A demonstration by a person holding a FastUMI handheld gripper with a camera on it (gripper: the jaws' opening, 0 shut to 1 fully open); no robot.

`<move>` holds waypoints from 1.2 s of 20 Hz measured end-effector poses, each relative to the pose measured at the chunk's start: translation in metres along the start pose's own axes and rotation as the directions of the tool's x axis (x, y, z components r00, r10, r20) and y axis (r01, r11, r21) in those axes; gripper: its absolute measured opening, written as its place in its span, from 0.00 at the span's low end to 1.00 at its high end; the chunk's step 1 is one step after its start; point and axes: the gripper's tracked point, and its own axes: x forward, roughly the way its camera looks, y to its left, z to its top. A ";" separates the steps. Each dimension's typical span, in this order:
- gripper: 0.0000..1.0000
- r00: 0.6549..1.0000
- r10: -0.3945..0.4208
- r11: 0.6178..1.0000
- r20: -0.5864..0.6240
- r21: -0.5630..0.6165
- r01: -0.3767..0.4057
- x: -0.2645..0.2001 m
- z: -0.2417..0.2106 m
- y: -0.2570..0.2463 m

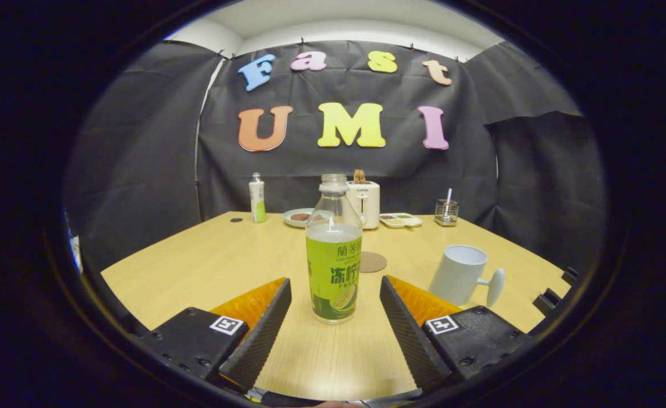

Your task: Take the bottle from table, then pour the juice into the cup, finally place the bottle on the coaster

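Bottle (334,266) stands upright on the wooden surface (208,266), btwn the two fingers of the tool (335,292) and level w/ their tips. Clear plastic, green label round the lower body, pale juice up to approx the top of the label, neck clear above that. Can't tell if a cap is on.

Tool is spread wide, released: left finger (264,328) and right finger (403,326) each stand apart from the bottle w/ bare surface showing on both sides, neither pad touching it. Fingers have black ribbed inner faces, orange backs; a square marker sits on each black base block.

Coaster (372,262), round and brown, lies flat just behind the bottle, a bit to its right, partly hidden by it. Cup (458,275), white w/ handle pointing right, sits on the surface right of the bottle, beyond the right finger; it looks tilted in this lens.

Further back near the wall: a white toaster (363,203) directly behind the bottle's neck, a plate (298,217) w/ smth dark on it to the left, a small bottle w/ green label (257,198) further left, a divided tray (401,220) right of the toaster, and a small holder (446,212) w/ a utensil standing in it. Small dark dot (236,220) on the surface near the small bottle.
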 end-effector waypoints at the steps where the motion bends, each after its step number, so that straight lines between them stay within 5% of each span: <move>1: 1.00 1.000 -0.005 1.000 -0.013 -0.003 0.005 0.006 -0.004 -0.002; 9: 1.00 0.993 -0.044 0.998 -0.109 -0.054 0.038 0.044 -0.017 -0.002; 24: 0.93 0.991 0.010 0.999 -0.133 0.032 -0.006 0.071 -0.006 0.006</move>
